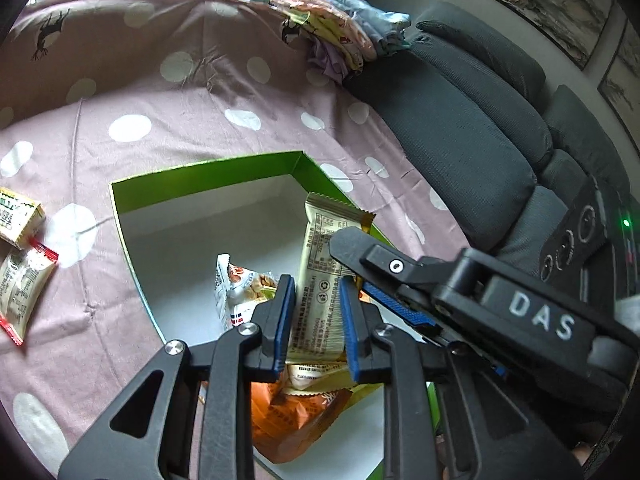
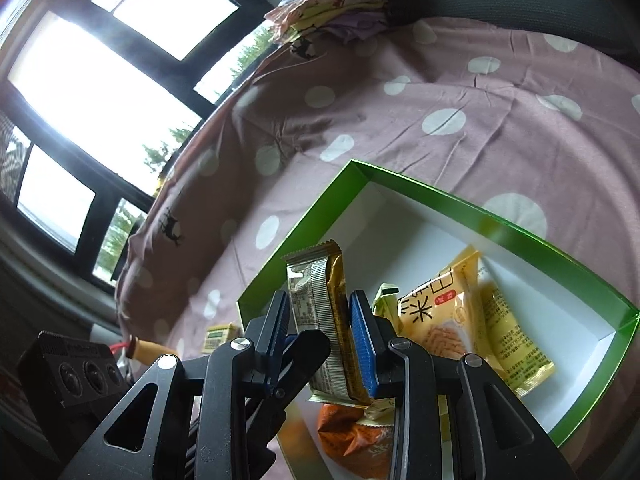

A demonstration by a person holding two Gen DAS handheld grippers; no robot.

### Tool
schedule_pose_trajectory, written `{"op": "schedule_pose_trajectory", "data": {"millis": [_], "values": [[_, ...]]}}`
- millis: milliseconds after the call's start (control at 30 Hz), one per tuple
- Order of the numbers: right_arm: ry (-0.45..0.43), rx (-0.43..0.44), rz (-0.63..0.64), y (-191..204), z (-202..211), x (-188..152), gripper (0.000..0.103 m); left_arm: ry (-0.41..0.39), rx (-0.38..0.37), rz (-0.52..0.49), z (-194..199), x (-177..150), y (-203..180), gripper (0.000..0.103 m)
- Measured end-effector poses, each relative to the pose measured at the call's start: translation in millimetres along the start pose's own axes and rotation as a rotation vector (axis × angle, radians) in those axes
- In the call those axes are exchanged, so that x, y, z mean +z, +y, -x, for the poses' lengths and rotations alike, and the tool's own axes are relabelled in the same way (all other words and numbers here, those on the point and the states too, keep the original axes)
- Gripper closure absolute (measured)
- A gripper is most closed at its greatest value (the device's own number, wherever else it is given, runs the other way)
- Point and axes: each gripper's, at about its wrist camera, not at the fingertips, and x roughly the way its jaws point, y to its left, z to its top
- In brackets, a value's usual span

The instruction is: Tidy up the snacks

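Note:
A green box (image 1: pixel 208 168) with a white inside lies open on the pink dotted bedspread. Over it my left gripper (image 1: pixel 318 292) is shut on a beige snack packet (image 1: pixel 320 264) that stands upright between its blue pads. My right gripper (image 1: pixel 356 268) reaches in from the right and meets the same bundle. In the right wrist view my right gripper (image 2: pixel 320 300) is shut on the beige packet (image 2: pixel 308 300) and a gold packet (image 2: pixel 340 304) pressed against it. Whether the left pads also hold the gold one is hidden. An orange packet (image 1: pixel 296 420) lies in the box below.
Yellow packets (image 2: pixel 440 320) lie in the box (image 2: pixel 440 200). A small yellow-green carton (image 1: pixel 20 216) and a red-ended packet (image 1: pixel 20 292) lie on the bedspread to the left. Folded clothes (image 1: pixel 344 40) sit at the back, grey sofa cushions (image 1: pixel 460 120) on the right.

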Motion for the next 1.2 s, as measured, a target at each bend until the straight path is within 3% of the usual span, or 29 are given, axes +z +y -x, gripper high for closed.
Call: {"op": "schedule_pose_trajectory", "data": {"millis": [167, 233, 333, 467, 533, 600, 667, 833, 1033, 1100, 1200], "values": [[-0.048, 0.022, 0.005, 3.4, 10.0, 0.2, 0.069, -0.036, -0.025, 0.024, 20.9, -2.6, 2.7, 0.055], [-0.068, 0.019, 0.018, 8.4, 14.0, -0.3, 0.069, -0.062, -0.011, 0.028, 34.7, -3.8, 4.6, 0.051], [-0.102, -0.009, 0.048, 16.6, 18.9, -1.8, 0.069, -0.092, 0.021, 0.043, 55.5, -6.3, 10.7, 0.035], [-0.102, -0.030, 0.087, 27.5, 18.3, -5.7, 0.063, -0.136, 0.131, 0.081, 92.4, -12.8, 28.8, 0.025], [-0.097, -0.038, 0.114, 34.6, 16.2, -8.5, 0.061, -0.151, 0.231, 0.110, 110.8, -19.4, 40.4, 0.017], [-0.089, -0.054, 0.136, 42.0, 13.6, -12.2, 0.055, -0.159, 0.341, 0.134, 131.7, -33.5, 55.2, 0.016], [-0.080, -0.062, 0.160, 49.4, 10.3, -16.4, 0.048, -0.156, 0.390, 0.149, 147.3, -48.9, 70.8, 0.016], [-0.058, -0.069, 0.224, 69.6, 3.8, -29.5, 0.043, -0.136, 0.555, 0.259, 172.8, -79.9, 120.5, 0.016], [-0.011, -0.100, 0.300, 93.2, -13.2, -48.2, 0.041, -0.142, 0.586, 0.419, 192.1, -93.5, 167.3, 0.016], [0.009, -0.109, 0.323, 99.7, -21.0, -55.2, 0.031, -0.161, 0.587, 0.454, 199.5, -97.4, 176.4, 0.015], [0.051, -0.110, 0.361, 112.9, -37.4, -68.4, 0.028, -0.170, 0.636, 0.486, 204.9, -101.4, 187.3, 0.013]]}}
